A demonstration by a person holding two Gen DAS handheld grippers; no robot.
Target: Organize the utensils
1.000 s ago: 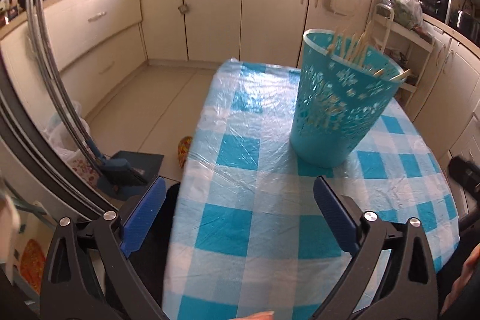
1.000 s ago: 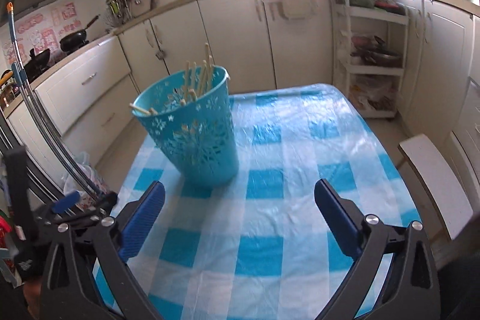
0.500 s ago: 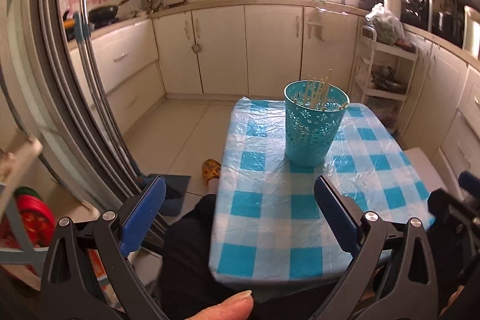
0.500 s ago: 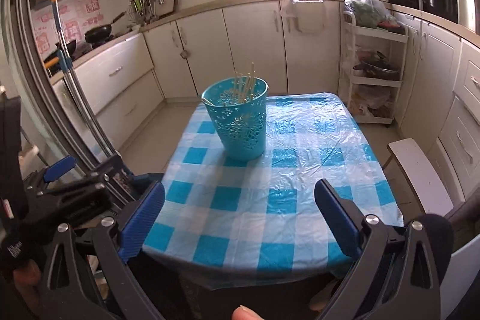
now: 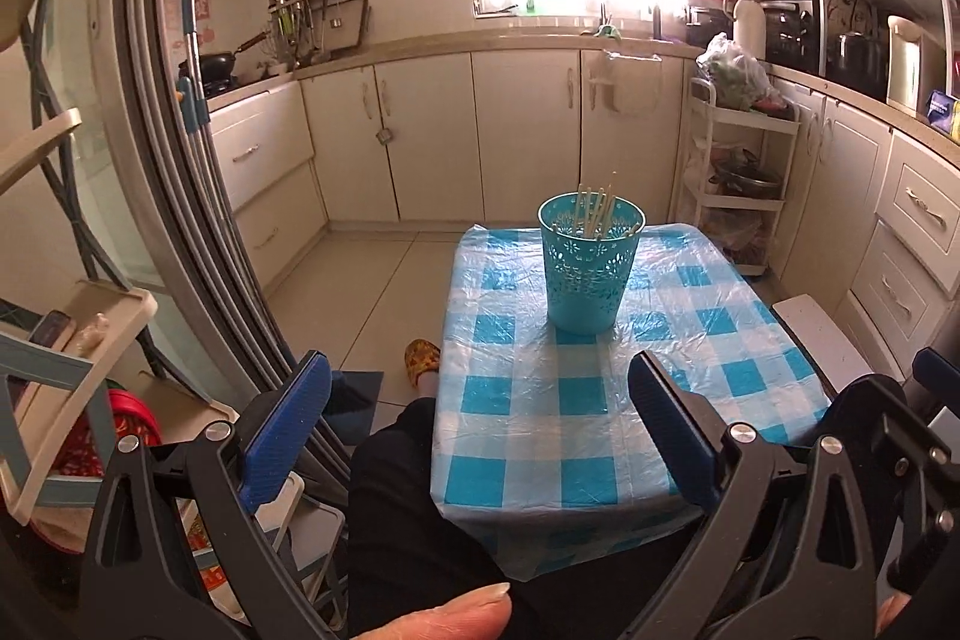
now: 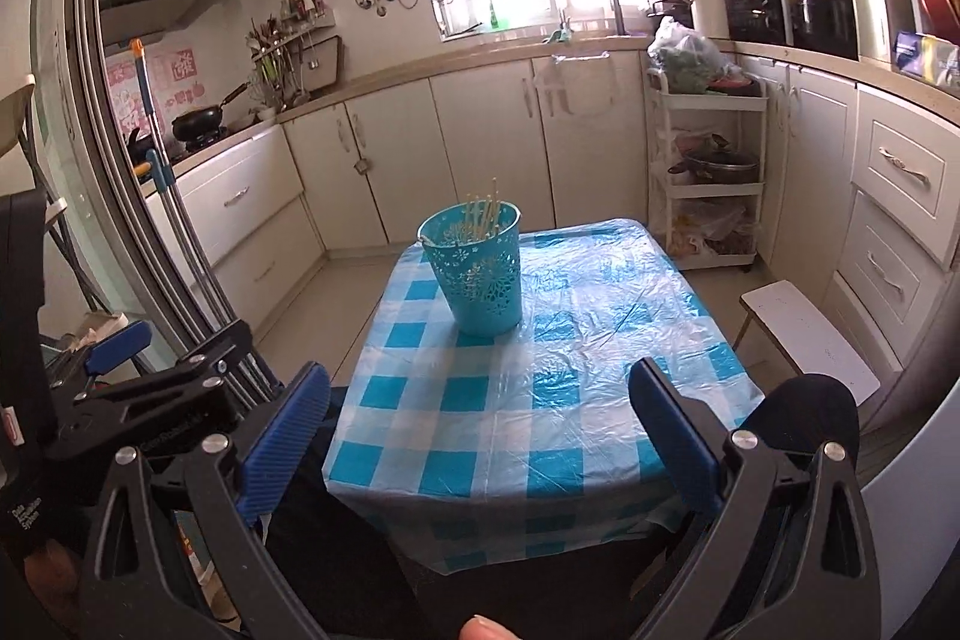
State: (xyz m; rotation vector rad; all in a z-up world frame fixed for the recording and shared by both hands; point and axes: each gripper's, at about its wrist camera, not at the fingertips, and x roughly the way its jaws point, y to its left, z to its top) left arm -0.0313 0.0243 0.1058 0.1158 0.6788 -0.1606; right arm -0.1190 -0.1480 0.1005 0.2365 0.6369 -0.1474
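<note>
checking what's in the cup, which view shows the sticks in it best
The left wrist view: the sticks stand out pale against the dark inside of the cup. The right wrist view shows the same sticks, but thinner and fainter against the pale cupboards, with one end resting on the rim.

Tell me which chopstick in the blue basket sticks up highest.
In the blue basket, the thin pale chopstick at the right of the upright bunch rises highest; its tip clearly tops the others, which end nearer the rim.
</note>
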